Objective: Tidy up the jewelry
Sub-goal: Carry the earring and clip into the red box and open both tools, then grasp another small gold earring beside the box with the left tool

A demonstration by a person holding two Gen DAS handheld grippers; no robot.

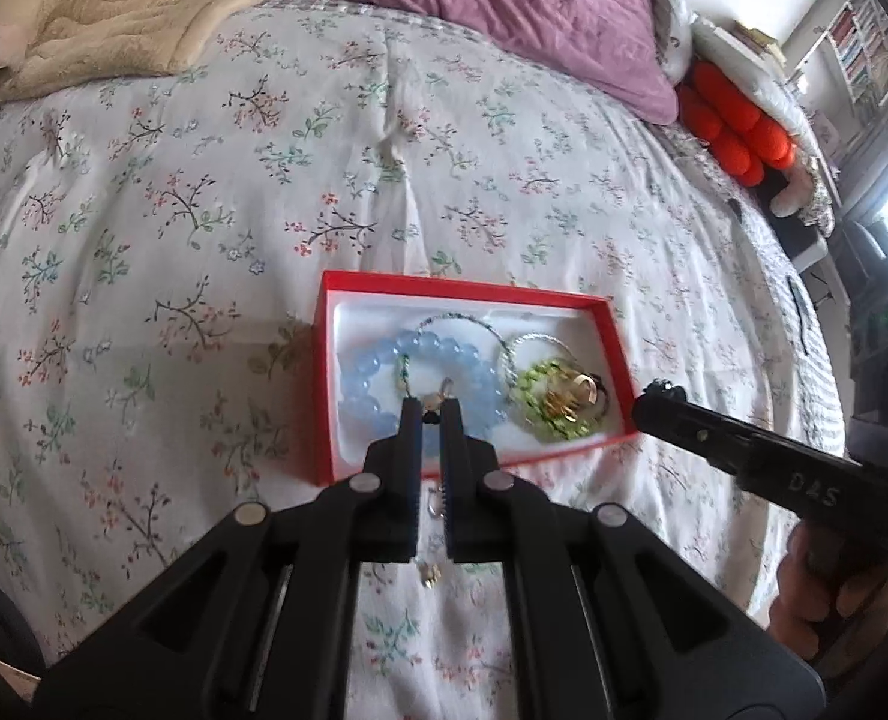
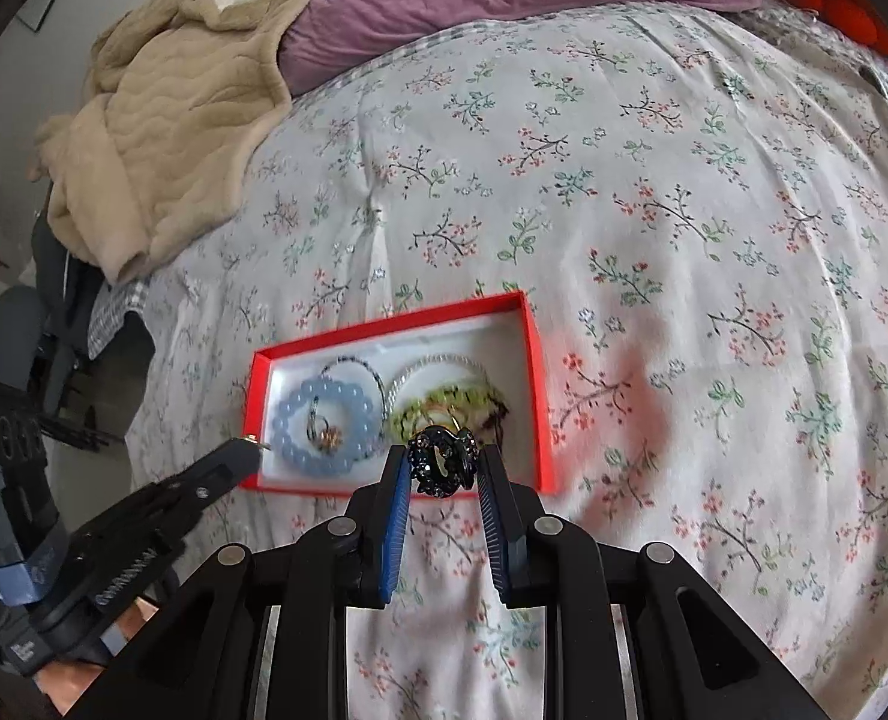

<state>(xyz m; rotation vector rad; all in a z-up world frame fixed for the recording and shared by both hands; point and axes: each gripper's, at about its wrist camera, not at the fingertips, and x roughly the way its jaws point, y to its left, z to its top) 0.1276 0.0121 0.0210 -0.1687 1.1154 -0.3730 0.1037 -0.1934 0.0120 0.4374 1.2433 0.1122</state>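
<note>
A red jewelry box (image 1: 324, 360) with a white lining lies on the floral bed cover. It holds a blue bead bracelet (image 1: 360, 396), silver bangles (image 1: 522, 348), a green bead bracelet (image 1: 534, 420) and a gold piece (image 1: 570, 399). My left gripper (image 1: 431, 414) is shut on a small earring (image 1: 435, 405), just above the blue bracelet. My right gripper (image 2: 442, 462) is shut on a dark jeweled ring (image 2: 442, 461) at the box's (image 2: 534, 384) near edge. The right gripper's tip (image 1: 660, 405) shows beside the box's right end.
A small silver and gold piece (image 1: 431, 570) lies on the cover under my left gripper. A beige blanket (image 2: 162, 120) and a purple pillow (image 1: 504, 6) lie at the head of the bed. Orange cushions (image 1: 732, 126) are at the far right.
</note>
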